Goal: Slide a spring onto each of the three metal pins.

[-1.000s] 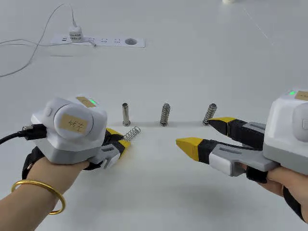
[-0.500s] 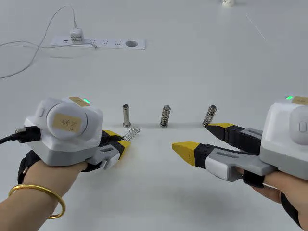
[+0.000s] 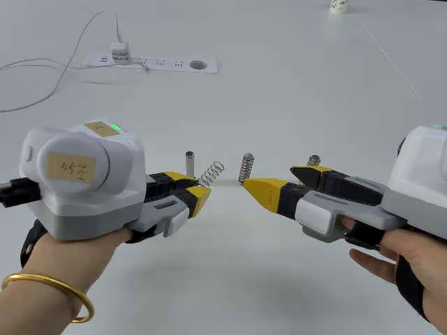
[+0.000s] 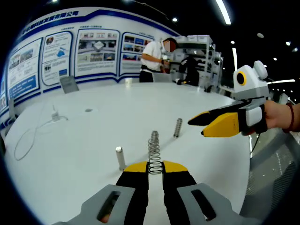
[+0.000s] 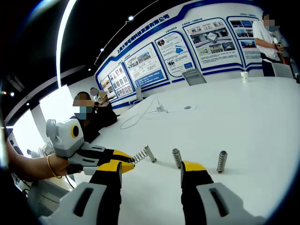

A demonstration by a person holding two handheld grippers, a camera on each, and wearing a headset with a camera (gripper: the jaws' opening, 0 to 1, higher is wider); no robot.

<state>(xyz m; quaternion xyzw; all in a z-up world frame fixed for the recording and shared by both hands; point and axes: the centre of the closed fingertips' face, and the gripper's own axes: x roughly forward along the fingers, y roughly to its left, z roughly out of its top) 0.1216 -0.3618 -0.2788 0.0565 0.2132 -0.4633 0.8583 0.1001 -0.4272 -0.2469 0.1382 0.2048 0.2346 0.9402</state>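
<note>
a loose spring [image 3: 211,172] sticks out toward one o'clock from the yellow tips of the left hand-held gripper [image 3: 200,193], whose jaws are pinched narrow on the spring's lower end, lifted above the white worktop [image 3: 279,91]. in the left gripper view the spring [image 4: 153,151] rises straight up from between the tips. the one bare metal pin [image 3: 189,162] stands upright on the worktop, at about eleven o'clock of the held spring and just beside it. at three o'clock of the spring, the middle pin [image 3: 246,168] wears its own spring, and further toward three o'clock the third pin [image 3: 313,161], also sprung, is partly hidden behind the right hand-held gripper [image 3: 269,177]. that gripper's jaws stand wide, pointing toward nine o'clock, with its near tip close to the middle pin. a white power strip [image 3: 164,64] with a plugged-in cable lies well apart at twelve o'clock. a gold bangle [image 3: 52,289] circles the left wrist.
</note>
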